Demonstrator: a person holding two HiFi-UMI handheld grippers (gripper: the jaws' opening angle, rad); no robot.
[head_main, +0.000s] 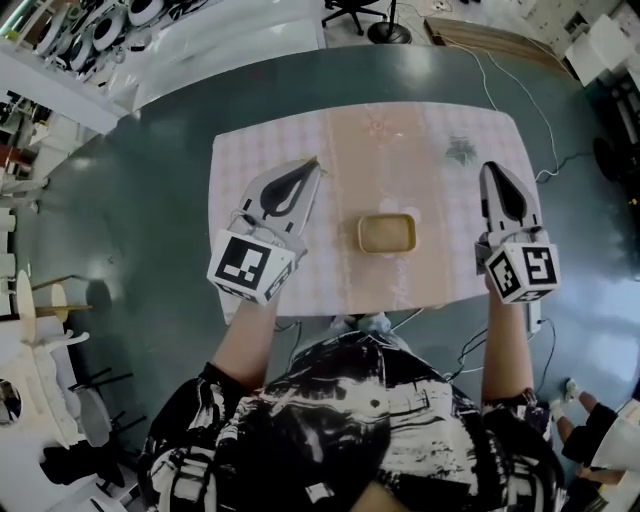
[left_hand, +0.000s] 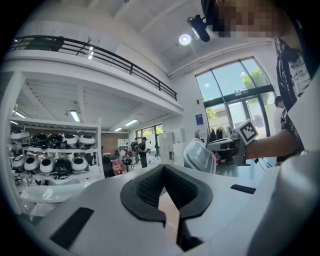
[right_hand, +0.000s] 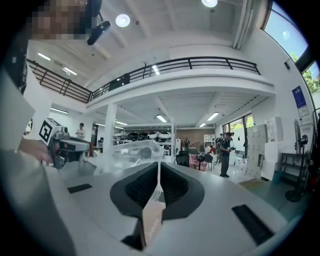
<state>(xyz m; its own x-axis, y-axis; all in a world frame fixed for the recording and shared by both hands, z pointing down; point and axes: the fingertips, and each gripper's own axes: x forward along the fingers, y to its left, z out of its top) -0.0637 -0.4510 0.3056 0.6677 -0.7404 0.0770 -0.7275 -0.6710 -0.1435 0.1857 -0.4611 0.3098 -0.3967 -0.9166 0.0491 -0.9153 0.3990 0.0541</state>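
- Dark green floor (head_main: 150, 200) is spreading round the desk (head_main: 400, 140) in the head view, and a pink checked cloth is covering the desk under both tools. The left claw (head_main: 314, 163) is pointing away from the person over the cloth, its jaws drawn together at the tips with nothing between them. The right claw (head_main: 491, 168) is doing the same on the other side. A small rectangular container (head_main: 387, 233) is sitting on the desk between the two claws, nearer the person than either tip and apart from both.
- In the left gripper view, the left claw (left_hand: 163, 167) is pressing its pad tips together, and only pink cloth is showing through the gap behind them. The container (left_hand: 200, 156), clear-walled here, is standing ahead and to the right of this claw, not touching it. The right marker cube (left_hand: 247, 131) is showing beyond it. Shelves (left_hand: 50, 162) of helmets are lining the room to the claw's left.
- In the right gripper view, the right claw (right_hand: 159, 164) is closing tip to tip on nothing. The container (right_hand: 132, 152) is standing ahead and slightly left of this claw, clear of it. The left marker cube (right_hand: 46, 131) is showing farther left.
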